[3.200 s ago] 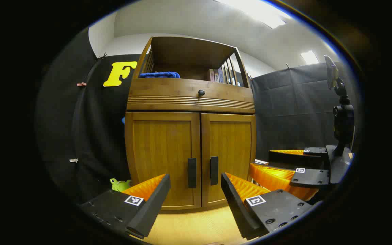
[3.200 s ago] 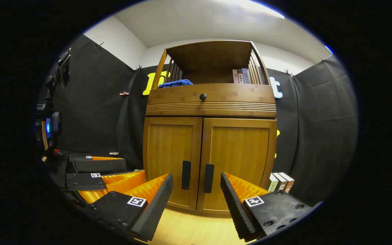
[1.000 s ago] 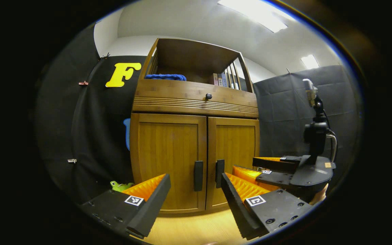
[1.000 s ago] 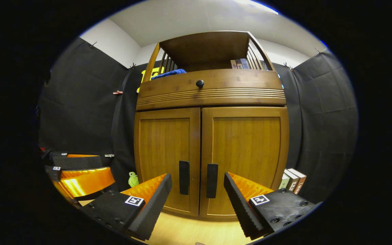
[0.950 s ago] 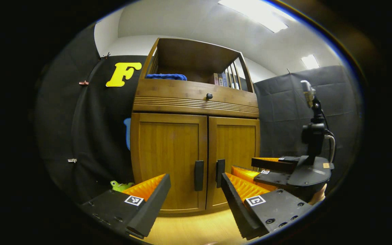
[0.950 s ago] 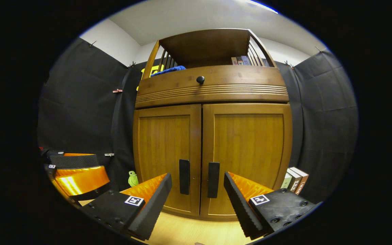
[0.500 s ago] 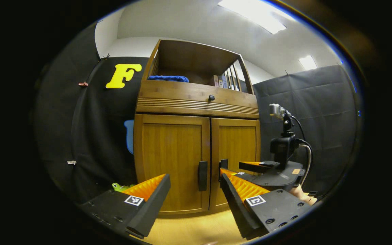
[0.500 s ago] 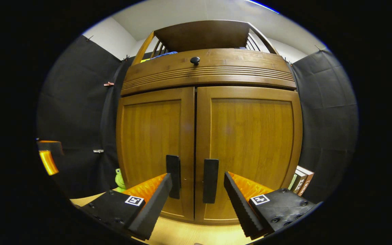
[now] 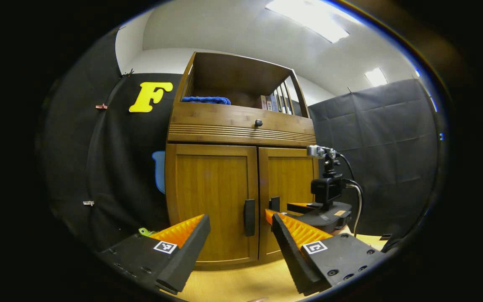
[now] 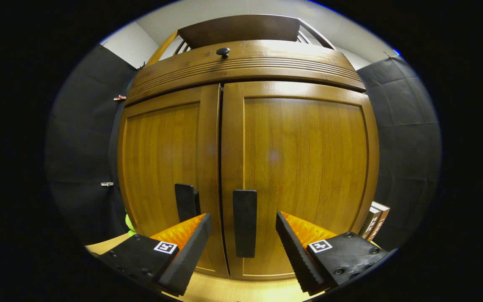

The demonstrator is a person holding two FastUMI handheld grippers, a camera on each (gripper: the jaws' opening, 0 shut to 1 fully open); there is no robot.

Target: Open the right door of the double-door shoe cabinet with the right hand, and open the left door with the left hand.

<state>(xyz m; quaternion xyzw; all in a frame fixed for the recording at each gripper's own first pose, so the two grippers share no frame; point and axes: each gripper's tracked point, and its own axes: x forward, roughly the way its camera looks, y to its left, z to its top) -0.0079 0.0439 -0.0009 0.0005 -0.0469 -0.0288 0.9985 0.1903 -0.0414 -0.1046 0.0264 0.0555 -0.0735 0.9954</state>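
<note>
The shoe cabinet (image 10: 245,167) stands upright straight ahead of the right gripper (image 10: 243,247), its two doors closed and facing the fingers. The right door (image 10: 304,176) carries a dark bar handle (image 10: 245,222) whose long axis runs vertically; it lies between the spread fingers, with neither finger touching it. The left door's handle (image 10: 186,202), also vertical, sits just above the left fingertip.

In the left gripper view the left gripper (image 9: 239,251) hangs farther back, fingers spread wide and holding nothing, with the left door (image 9: 211,201) and its handle (image 9: 249,217) ahead between them. The right gripper (image 9: 308,209) shows beyond the right finger, close to the cabinet front.

No readable writing shows. The floor (image 9: 241,283) is pale wood; black cloth (image 9: 375,159) walls the booth.
</note>
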